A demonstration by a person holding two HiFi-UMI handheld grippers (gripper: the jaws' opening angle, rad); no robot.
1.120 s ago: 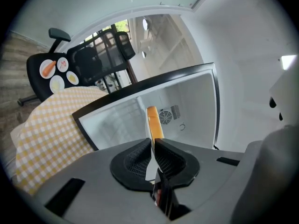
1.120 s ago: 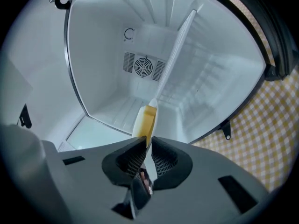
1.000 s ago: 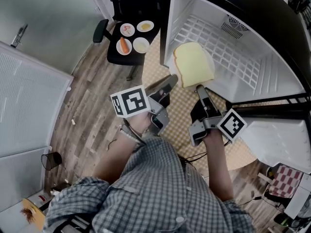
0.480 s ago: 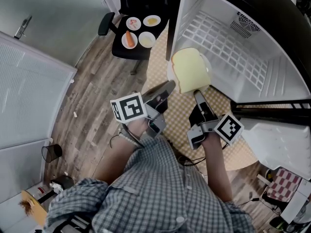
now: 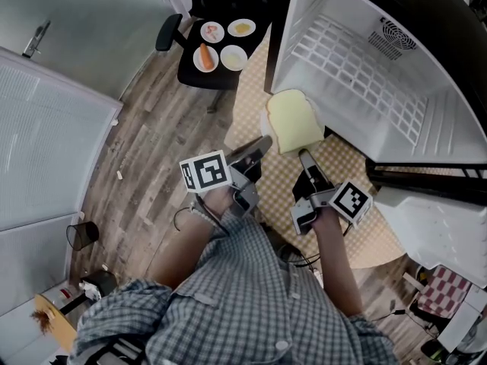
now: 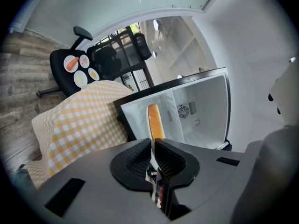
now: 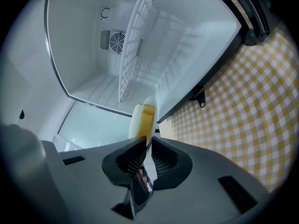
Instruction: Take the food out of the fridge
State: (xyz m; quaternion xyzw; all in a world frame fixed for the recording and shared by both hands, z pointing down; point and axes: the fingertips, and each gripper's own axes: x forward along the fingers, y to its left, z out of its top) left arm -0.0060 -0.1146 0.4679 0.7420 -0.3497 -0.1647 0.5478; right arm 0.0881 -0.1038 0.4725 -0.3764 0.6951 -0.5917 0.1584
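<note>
1. Risk: the bread (image 5: pixel 293 119) lies loose on its plate (image 5: pixel 267 119). Tilting the plate while drawing away from the fridge (image 5: pixel 304 21) would likely slide the slice off.
2. The right gripper (image 5: pixel 303 155) and left gripper (image 5: pixel 263 141) each pinch the plate's rim. The bread sits just past their tips, just outside the fridge's open front.

I read the bread slice (image 5: pixel 293 120) as pale yellow, the plate (image 7: pixel 150 101) white, the fridge (image 5: pixel 304 29) interior white, the cloth (image 5: pixel 346 169) yellow-and-white check, the floor (image 5: pixel 144 166) grey-brown wood grain, and the shirt (image 5: pixel 243 295) grey check.
</note>
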